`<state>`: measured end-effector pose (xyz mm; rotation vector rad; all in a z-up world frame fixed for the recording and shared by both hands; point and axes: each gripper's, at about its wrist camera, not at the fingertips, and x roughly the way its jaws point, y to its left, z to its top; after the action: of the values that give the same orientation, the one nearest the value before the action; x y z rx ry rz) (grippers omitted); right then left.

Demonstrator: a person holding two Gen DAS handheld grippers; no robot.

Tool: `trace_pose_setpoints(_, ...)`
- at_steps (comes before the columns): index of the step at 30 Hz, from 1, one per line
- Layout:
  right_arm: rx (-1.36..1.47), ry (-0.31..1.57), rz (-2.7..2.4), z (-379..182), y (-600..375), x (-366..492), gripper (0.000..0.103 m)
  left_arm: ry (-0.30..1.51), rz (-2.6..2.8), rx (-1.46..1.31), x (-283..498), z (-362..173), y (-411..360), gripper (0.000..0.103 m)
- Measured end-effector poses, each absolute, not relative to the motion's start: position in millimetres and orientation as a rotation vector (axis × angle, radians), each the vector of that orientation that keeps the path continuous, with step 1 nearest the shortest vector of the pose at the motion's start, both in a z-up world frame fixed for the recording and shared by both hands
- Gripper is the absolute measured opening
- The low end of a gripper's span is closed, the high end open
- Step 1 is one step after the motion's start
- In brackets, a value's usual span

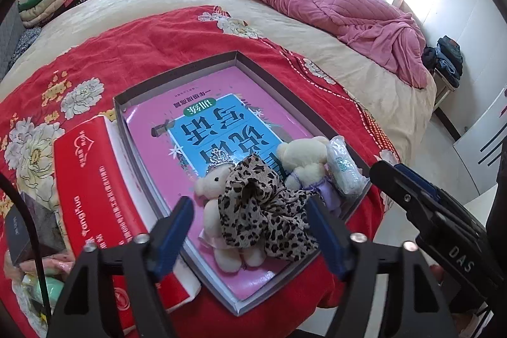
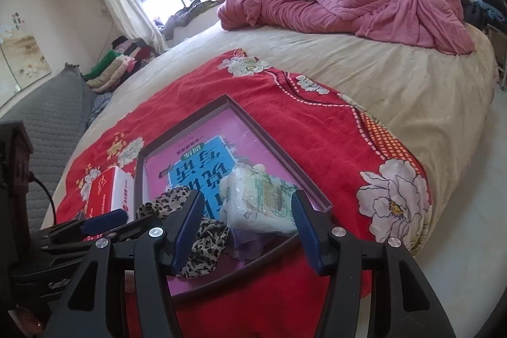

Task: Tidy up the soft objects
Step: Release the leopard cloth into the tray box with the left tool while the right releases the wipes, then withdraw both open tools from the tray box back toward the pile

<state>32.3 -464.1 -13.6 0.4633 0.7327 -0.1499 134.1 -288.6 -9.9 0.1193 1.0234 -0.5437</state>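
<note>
Left gripper (image 1: 250, 211): jaws spread, nothing pinched; the leopard-print scarf (image 1: 263, 208) lies between and just beyond the blue pads, draped over a cream plush bear (image 1: 218, 205). Right gripper (image 2: 247, 211): jaws likewise spread and pinching nothing, framing a clear-wrapped white packet (image 2: 256, 201). All soft items rest at the near end of a shallow grey tray (image 1: 177, 72), which sits on a red floral blanket (image 1: 142, 37) over the bed; a pink-and-blue book (image 1: 215, 122) lines the tray floor.

The step in hand appears to be the release and retreat after placing. To do it well, each gripper should lift straight away with jaws wide, so that no pad snags the loose scarf fabric or drags the packet over the tray wall.

The left wrist view alone shows both bears, including a second plush bear (image 1: 304, 160) beside the packet, and the full red tissue box (image 1: 104, 195) just outside the tray. The right wrist view alone shows the packet's printed face and its nearness to the tray's near corner.
</note>
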Motion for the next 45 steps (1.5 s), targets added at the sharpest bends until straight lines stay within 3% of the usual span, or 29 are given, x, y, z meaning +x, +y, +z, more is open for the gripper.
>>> trace_pose_setpoints(5,0.447,0.727,-0.156,-8,-460,30,0.063,1.008,-0.538,0.116,127,-1,-280,0.079)
trace_pose_setpoints(8,0.436,0.728,-0.164,-4,-457,29,0.068,0.994,-0.524,0.128,121,5,-277,0.09)
trace_pose_setpoints(45,0.3,0.694,-0.235,65,-415,-5,0.074,0.908,-0.428,0.096,65,72,-198,0.09)
